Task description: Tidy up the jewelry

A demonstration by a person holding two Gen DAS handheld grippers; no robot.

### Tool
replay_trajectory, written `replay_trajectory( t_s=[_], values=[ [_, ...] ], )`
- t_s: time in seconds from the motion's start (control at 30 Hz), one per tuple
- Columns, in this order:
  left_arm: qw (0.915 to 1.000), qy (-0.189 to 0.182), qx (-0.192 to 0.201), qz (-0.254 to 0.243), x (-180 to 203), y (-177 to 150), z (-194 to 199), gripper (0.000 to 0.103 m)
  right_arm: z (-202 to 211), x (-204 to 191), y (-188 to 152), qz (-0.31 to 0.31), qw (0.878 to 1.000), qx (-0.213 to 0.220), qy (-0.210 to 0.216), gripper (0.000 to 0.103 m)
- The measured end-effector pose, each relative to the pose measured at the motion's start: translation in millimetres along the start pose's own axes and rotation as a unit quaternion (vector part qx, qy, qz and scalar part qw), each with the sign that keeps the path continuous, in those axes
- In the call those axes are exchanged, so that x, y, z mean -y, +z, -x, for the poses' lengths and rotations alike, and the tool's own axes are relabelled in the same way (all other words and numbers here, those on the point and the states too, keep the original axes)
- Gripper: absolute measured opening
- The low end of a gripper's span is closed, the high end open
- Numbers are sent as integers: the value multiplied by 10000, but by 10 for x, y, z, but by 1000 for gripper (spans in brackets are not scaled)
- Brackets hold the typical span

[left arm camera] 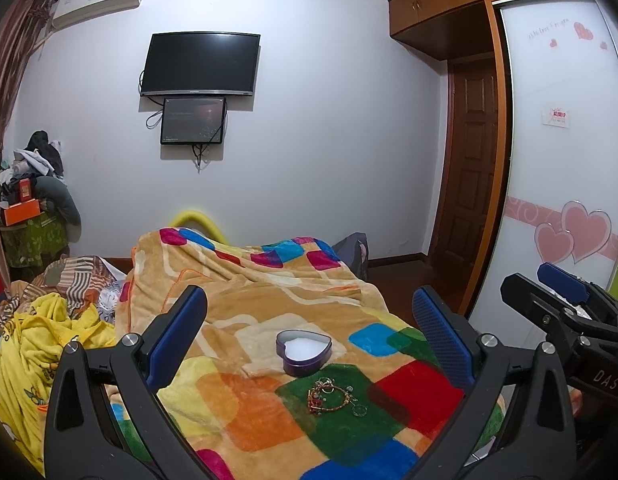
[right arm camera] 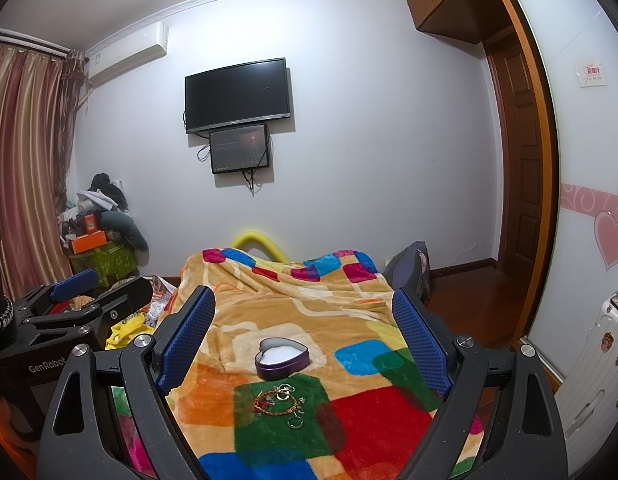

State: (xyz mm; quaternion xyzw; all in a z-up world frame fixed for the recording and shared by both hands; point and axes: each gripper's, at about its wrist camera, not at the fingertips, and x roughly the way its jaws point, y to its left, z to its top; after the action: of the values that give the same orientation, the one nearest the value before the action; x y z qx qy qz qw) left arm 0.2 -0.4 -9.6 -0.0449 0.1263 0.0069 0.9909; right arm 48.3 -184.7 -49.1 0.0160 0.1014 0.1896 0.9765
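Note:
A small pile of jewelry (left arm camera: 333, 396), a red and gold bracelet with several rings, lies on a green patch of the colourful blanket (left arm camera: 269, 304). Just behind it stands an open purple heart-shaped tin (left arm camera: 303, 352) with a white lining. My left gripper (left arm camera: 309, 320) is open and empty, held above the bed with tin and jewelry between its fingers in view. My right gripper (right arm camera: 305, 320) is open and empty too, framing the same tin (right arm camera: 282, 358) and jewelry (right arm camera: 281, 402). Each gripper shows at the other view's edge: the right one (left arm camera: 565, 304), the left one (right arm camera: 93, 296).
A yellow garment (left arm camera: 49, 344) and striped bedding lie at the bed's left. A cluttered stand (right arm camera: 97, 236) is by the curtain. Two screens (right arm camera: 237, 96) hang on the far wall. A wardrobe door (left arm camera: 569, 160) and a white suitcase (right arm camera: 589, 360) are on the right.

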Motion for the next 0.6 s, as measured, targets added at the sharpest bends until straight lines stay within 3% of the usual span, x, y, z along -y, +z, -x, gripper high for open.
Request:
replay_trajectory(
  t_s=[0.6],
  values=[
    [10000, 0, -73, 55, -6, 20, -16, 103, 1, -20, -9, -2, 10000, -8, 8, 88]
  ],
)
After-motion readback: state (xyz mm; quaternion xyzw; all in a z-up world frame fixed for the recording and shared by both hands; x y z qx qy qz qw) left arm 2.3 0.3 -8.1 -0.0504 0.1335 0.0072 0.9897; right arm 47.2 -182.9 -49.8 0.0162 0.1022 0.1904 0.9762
